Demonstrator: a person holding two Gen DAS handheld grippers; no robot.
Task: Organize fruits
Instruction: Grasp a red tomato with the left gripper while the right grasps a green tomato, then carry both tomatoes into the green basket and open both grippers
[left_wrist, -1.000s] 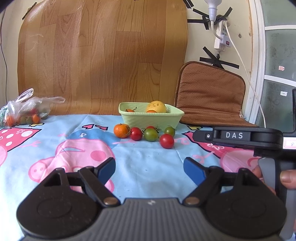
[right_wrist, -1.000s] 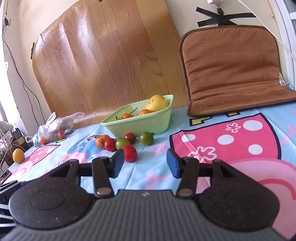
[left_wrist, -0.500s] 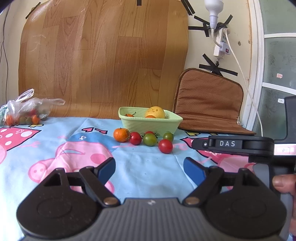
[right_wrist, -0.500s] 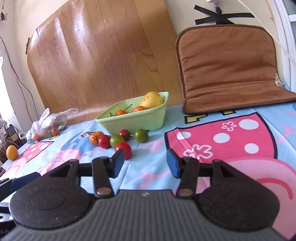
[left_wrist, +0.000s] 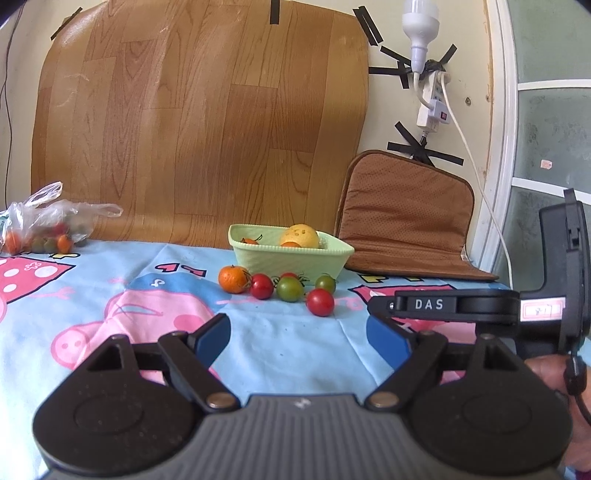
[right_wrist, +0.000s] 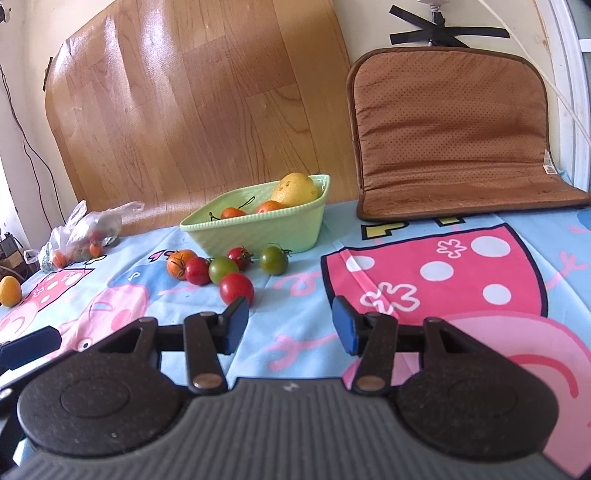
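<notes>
Reading "DAS", the right gripper (left_wrist: 384, 317) and left gripper (left_wrist: 299, 338) both gape, holding nothing.

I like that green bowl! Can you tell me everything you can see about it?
The green bowl is pale green, glossy like ceramic, with ribbed sides and a squarish shape with corners. It sits upright on the cartoon tablecloth, in front of the wood-patterned board. Inside are a big yellow fruit and two small orange ones. Loose tomatoes and a small orange lie just in front of it. Nothing is holding it.
</notes>
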